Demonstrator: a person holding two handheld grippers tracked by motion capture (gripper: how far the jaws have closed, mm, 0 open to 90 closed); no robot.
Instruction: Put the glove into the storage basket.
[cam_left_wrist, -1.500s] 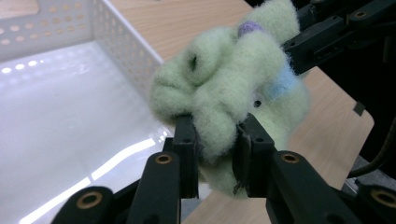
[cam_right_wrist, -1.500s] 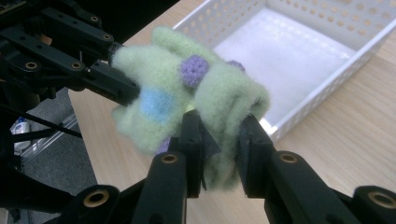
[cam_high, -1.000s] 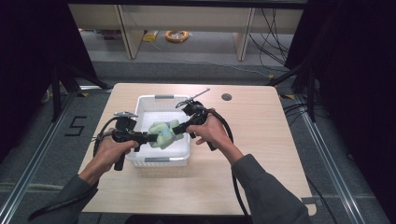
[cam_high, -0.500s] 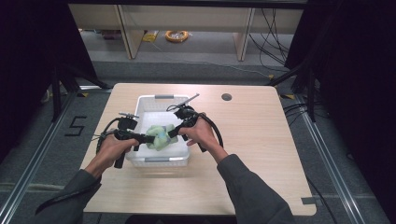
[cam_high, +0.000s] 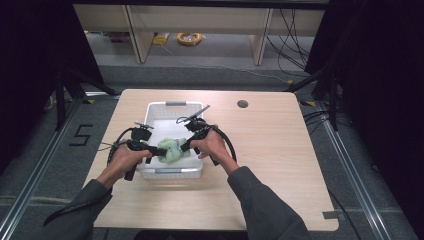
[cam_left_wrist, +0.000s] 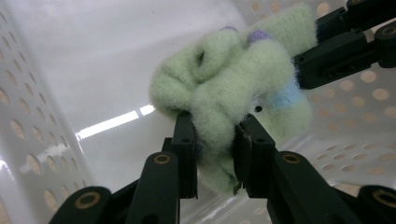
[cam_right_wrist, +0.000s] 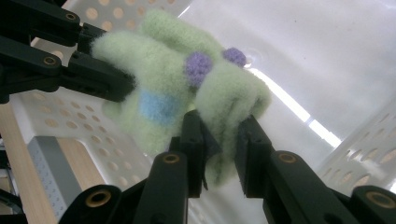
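A fuzzy pale-green cloth (cam_high: 171, 150) with purple dots and a blue patch hangs bunched inside the white perforated basket (cam_high: 174, 106). From the left, my left gripper (cam_high: 155, 151) is shut on one end of it (cam_left_wrist: 219, 107). My right gripper (cam_high: 182, 148) comes in from the right and is shut on the other end (cam_right_wrist: 205, 84). The two grippers face each other over the basket's near half, close together. In the left gripper view the right gripper's jaws reach in at upper right. The right gripper view has the left gripper's jaws at upper left.
The basket stands on a light wooden table (cam_high: 280, 150), left of centre. A round cable hole (cam_high: 242, 104) is near the table's far edge. A grey handle plate (cam_high: 175, 103) marks the basket's far rim. Dark floor and shelving lie beyond the table.
Both grippers have moved toward the near end of the basket and down, carrying the green cloth with them. They are closer together than a second ago.
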